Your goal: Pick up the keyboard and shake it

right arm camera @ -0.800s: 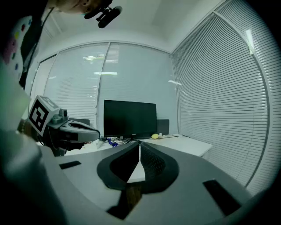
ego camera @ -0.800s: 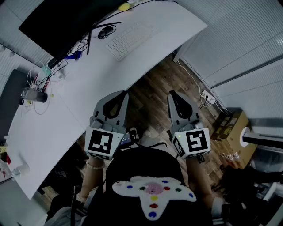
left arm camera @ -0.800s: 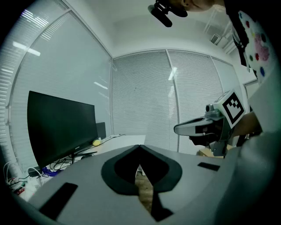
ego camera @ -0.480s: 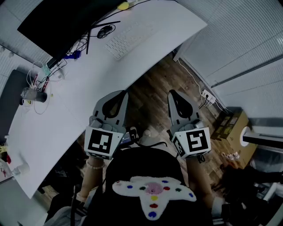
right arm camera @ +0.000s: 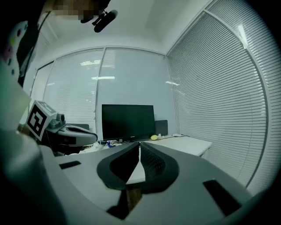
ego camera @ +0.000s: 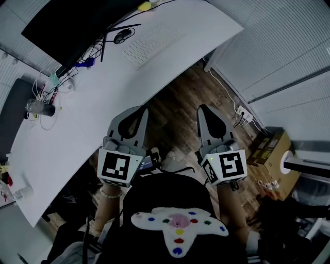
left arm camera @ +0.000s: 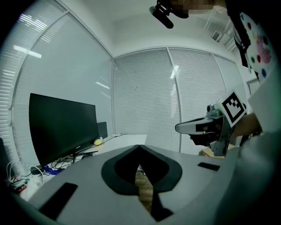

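Head view looks down on a long white table (ego camera: 77,134) carrying a wide black monitor (ego camera: 67,26), and the flat white keyboard (ego camera: 149,45) lies on the table just in front of that monitor, untouched. A small black mouse (ego camera: 122,36) sits between the keyboard and the monitor's foot, and a yellow rounded object (ego camera: 144,7) lies beside the monitor's end. Both grey tongs are held well apart from the monitor, close to the person's body: the left tongs (ego camera: 140,109) (left arm camera: 139,146) at the table's near edge, the right tongs (ego camera: 202,108) (right arm camera: 139,143) over the brown wooden floor (ego camera: 175,103). Each pair is clenched tip to tip and grasps nothing.
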